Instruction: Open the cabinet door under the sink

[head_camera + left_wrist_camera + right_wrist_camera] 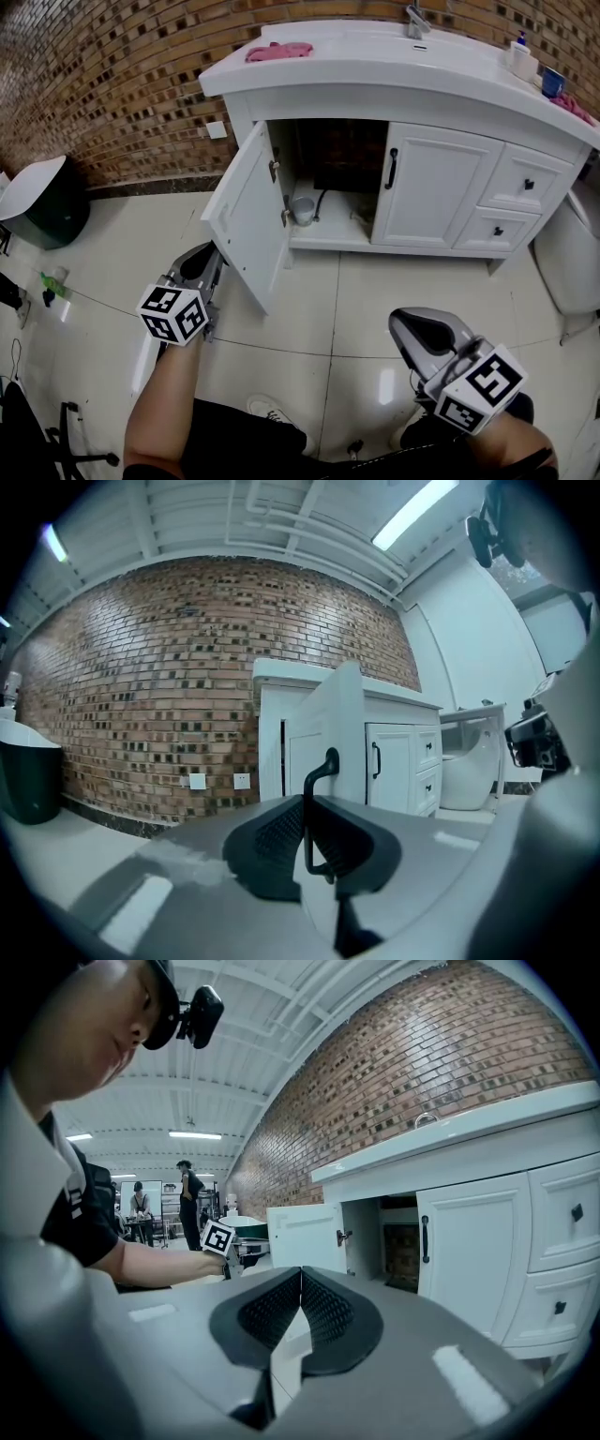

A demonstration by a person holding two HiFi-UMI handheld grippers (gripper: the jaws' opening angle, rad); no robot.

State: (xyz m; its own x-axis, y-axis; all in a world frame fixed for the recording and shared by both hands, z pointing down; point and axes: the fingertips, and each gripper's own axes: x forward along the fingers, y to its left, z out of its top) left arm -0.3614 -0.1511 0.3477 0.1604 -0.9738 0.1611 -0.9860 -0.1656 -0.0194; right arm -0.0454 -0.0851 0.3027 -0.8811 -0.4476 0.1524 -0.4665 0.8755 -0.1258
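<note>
The white cabinet under the sink has its left door swung wide out toward me, showing the dark inside. My left gripper is at the door's outer face. In the left gripper view that gripper is shut on the door's black handle, which stands upright between the pads. The door's edge rises just behind it. My right gripper hangs over the floor in front of the closed right door, apart from it. Its jaws are shut with nothing between them.
A grey pipe fitting sits inside the open compartment. Two drawers are at the cabinet's right, with a toilet beyond. A black bin stands at the left by the brick wall. My shoe is on the tiles below.
</note>
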